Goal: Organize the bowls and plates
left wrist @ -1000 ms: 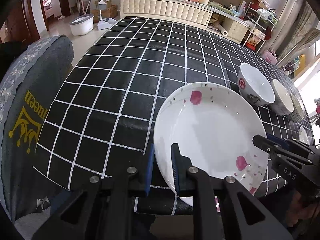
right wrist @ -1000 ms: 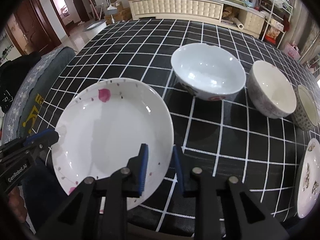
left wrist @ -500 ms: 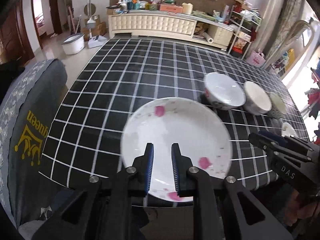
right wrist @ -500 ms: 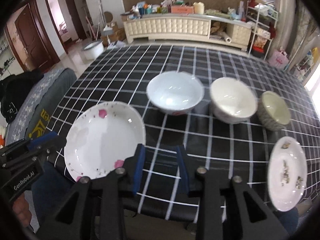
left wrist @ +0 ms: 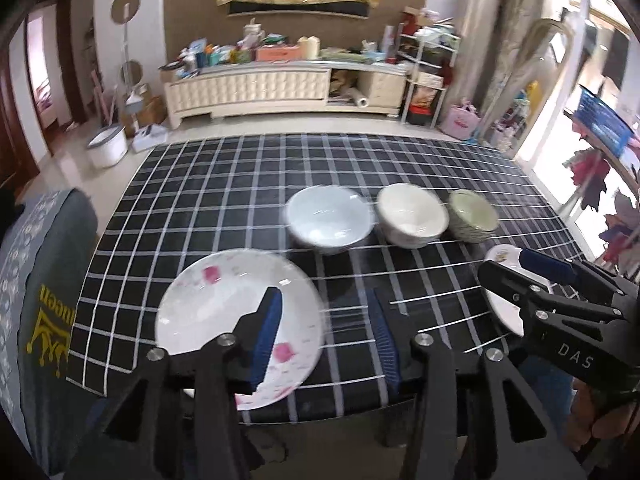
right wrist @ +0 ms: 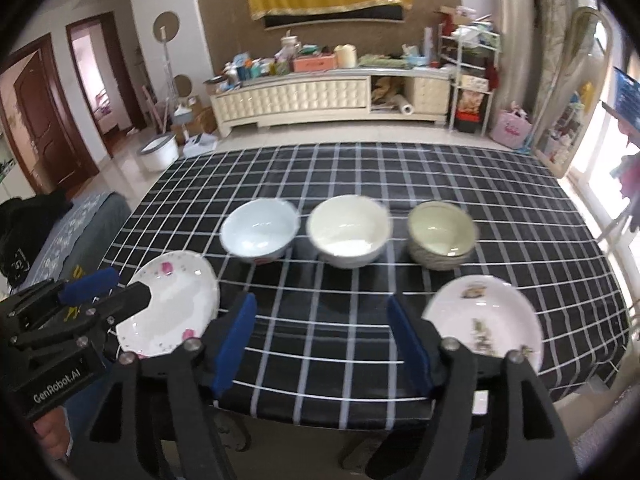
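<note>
Both grippers are held above the near edge of the checked table (right wrist: 520,216), nothing gripped. The left gripper (left wrist: 326,332) is seen with jaws opening, a moderate gap — only air between the pads. The right gripper (right wrist: 320,340) is opening wider, also empty. The pink-flowered plate (right wrist: 172,304) is laid flat at the near left, the brown-patterned plate (right wrist: 486,312) at the near right. Three bowls are lined up behind — white bowl (right wrist: 260,232), cream bowl (right wrist: 348,232), grey-green bowl (right wrist: 440,236).
</note>
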The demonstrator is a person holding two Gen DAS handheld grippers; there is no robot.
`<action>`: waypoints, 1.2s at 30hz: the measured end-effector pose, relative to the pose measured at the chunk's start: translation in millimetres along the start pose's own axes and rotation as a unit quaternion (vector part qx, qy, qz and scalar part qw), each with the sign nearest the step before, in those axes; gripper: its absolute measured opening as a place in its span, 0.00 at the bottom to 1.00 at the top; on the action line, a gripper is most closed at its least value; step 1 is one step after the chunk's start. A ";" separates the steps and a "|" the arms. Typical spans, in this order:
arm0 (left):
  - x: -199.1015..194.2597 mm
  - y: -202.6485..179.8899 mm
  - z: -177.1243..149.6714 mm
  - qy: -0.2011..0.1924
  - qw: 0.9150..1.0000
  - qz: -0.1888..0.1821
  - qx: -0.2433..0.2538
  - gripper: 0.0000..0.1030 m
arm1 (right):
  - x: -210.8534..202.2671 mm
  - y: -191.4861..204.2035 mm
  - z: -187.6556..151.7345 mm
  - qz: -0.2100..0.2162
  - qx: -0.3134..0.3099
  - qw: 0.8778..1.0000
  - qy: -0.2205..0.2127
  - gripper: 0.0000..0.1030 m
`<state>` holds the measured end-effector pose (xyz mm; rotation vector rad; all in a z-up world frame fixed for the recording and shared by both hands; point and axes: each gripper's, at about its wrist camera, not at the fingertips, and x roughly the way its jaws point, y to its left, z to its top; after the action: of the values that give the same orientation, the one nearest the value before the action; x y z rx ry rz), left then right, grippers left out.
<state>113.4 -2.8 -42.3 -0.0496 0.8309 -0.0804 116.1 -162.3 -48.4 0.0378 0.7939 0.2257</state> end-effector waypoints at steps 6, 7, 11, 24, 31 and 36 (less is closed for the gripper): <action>-1.5 -51.4 12.5 -0.015 0.999 -0.022 0.038 0.62 | -17.2 -38.8 1.6 -0.025 0.013 0.999 -0.016 0.85; -1.7 -59.2 14.1 -0.018 0.999 -0.028 0.043 0.64 | -18.3 -44.0 1.9 -0.028 0.014 0.999 -0.017 0.85; 1.8 -88.6 19.6 -0.018 0.997 -0.045 0.059 0.64 | -20.8 -69.1 0.7 -0.036 0.027 0.999 -0.015 0.93; 39.1 -157.0 35.7 0.010 0.994 -0.066 0.091 0.77 | -7.0 -140.6 -10.6 -0.057 0.059 0.996 0.020 1.00; 76.8 -184.3 32.5 0.044 0.991 -0.070 0.101 0.77 | 16.5 -171.7 -23.3 -0.074 0.077 0.993 0.055 1.00; 98.4 -197.4 28.8 0.069 0.990 -0.068 0.104 0.77 | 35.1 -192.8 -32.2 -0.080 0.088 0.989 0.084 1.00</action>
<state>190.5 -207.9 -80.3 0.0968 0.9536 -0.3004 153.0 -344.4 -118.4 0.1215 0.9793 0.0062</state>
